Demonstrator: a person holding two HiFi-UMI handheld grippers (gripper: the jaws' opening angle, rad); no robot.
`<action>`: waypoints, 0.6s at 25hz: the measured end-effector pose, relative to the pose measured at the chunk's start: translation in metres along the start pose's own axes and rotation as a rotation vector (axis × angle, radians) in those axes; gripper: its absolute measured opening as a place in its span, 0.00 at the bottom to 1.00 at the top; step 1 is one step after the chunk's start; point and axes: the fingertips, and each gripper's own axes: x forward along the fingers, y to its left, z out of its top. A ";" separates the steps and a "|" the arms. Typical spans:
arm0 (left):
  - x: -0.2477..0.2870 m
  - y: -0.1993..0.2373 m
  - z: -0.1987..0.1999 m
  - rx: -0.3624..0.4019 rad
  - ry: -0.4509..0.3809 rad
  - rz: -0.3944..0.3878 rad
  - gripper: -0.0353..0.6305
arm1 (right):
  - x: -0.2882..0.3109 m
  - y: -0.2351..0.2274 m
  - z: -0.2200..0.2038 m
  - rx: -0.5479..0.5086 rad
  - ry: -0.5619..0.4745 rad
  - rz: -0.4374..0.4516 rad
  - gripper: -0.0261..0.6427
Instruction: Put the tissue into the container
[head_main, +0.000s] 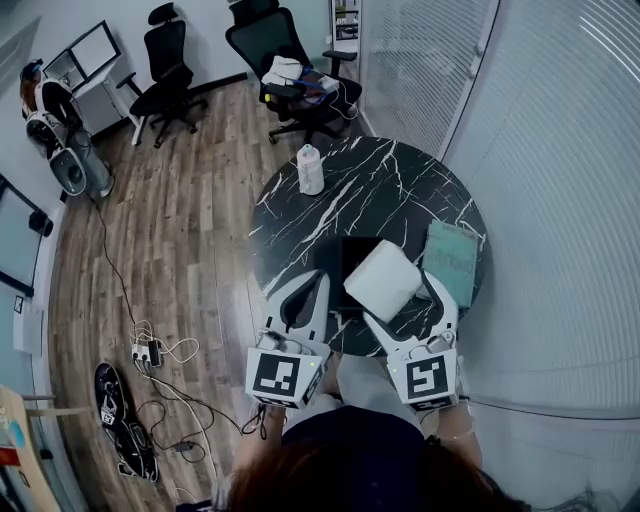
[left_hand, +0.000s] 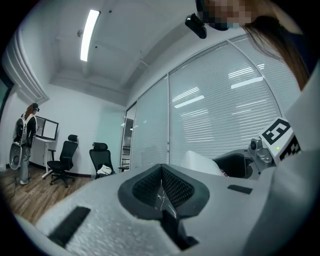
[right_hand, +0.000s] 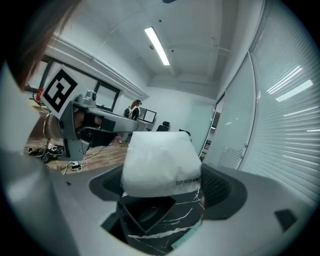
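Pinching the white tissue pack (right_hand: 160, 162) between the spread jaws of the right gripper (right_hand: 162, 192), holding it right above the open black container (head_main: 347, 258) on the round marble table (head_main: 400, 180), with a teal pad (head_main: 452, 260) lying just beside on the right. Hovering the left gripper (left_hand: 162, 192) at the container's left side, jaws pressed together, gripping nothing.

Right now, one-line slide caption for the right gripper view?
Right gripper holds the white tissue pack between its jaws, over the open black container on the marble table.
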 end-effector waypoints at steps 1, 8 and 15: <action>0.004 0.002 0.001 -0.001 0.002 0.001 0.09 | 0.004 -0.002 -0.001 -0.004 0.004 0.008 0.69; 0.030 0.014 -0.002 -0.004 0.012 0.017 0.09 | 0.030 -0.008 -0.015 -0.078 0.043 0.076 0.69; 0.049 0.026 -0.004 -0.008 0.023 0.031 0.09 | 0.055 -0.010 -0.026 -0.134 0.062 0.156 0.69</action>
